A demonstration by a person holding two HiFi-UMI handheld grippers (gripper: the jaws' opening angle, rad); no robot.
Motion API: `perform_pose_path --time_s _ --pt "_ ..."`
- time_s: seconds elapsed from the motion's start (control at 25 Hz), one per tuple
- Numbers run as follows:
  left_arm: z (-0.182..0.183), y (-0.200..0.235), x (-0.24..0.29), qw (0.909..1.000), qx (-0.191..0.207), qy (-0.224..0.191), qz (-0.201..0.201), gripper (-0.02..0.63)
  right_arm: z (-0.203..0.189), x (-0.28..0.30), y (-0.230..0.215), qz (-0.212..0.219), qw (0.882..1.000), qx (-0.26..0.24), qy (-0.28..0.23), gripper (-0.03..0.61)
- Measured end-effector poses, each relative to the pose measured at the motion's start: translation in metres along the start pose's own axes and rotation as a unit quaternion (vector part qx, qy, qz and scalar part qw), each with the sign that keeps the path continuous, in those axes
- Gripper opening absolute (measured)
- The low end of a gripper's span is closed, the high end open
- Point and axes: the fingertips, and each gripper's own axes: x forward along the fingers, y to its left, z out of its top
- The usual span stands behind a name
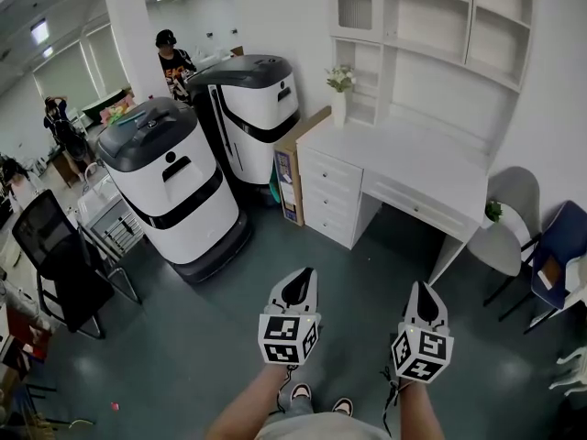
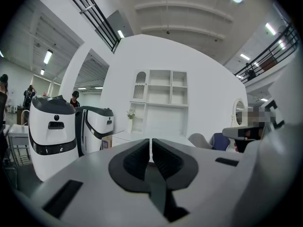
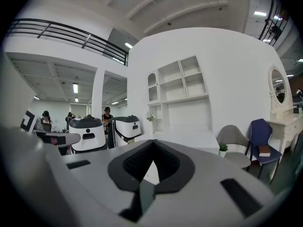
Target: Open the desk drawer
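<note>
Both pairs of jaws are clenched tight, pad against pad, with nothing caught between them. The left gripper (image 2: 151, 146) and the right gripper (image 3: 152, 149) are held side by side at roughly the same height, pointing almost level. Seen from above, they sit over a dark grey floor (image 1: 367, 273), and the person's forearms and shoes show below them.

Ahead of them, and well apart from both, a white counter (image 1: 413, 168) stands against a white wall. A drawer stack (image 1: 328, 195) fills its left end, with several white fronts one above the other, all flush and shut. A wide drawer (image 1: 415, 207) runs under the top over the knee space. It is shallow, white and also shut. Any handles on the fronts are too small to make out.

A white shelf unit (image 1: 431, 26) rises from the back of the counter. A vase of flowers (image 1: 340, 90) stands at its left end, and a small potted plant (image 1: 493, 211) sits by its right end. A grey chair (image 1: 514, 218) and a blue chair (image 1: 559, 246) stand to the right. A cardboard box (image 1: 293, 168) leans against the counter's left side, and beyond it are two large white-and-black machines (image 1: 170, 181).
</note>
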Motion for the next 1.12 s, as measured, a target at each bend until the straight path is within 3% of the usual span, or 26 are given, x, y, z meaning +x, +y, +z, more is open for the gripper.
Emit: perform_pose_path --time_s 0.28,0.36,0.68,1.12 --pt "0.001 -0.003 0.002 0.9998 0.005 0.003 -0.016 0.024 -0.003 -0.001 -0.002 -0.004 1.000 0.007 0.001 0.008" --pt "0.000 -0.003 0.004 0.9997 0.006 0.006 -0.021 0.105 -0.003 0.000 -0.003 -0.007 1.000 0.008 0.001 0.008" --pt "-0.004 0.004 0.009 0.9992 0.005 0.012 -0.039 0.143 -0.005 0.004 -0.002 -0.019 1.000 0.011 0.003 0.008" --pt "-0.010 0.062 0.022 0.9988 0.005 0.021 -0.043 0.161 -0.005 0.031 0.032 -0.040 0.999 0.011 0.002 0.008"
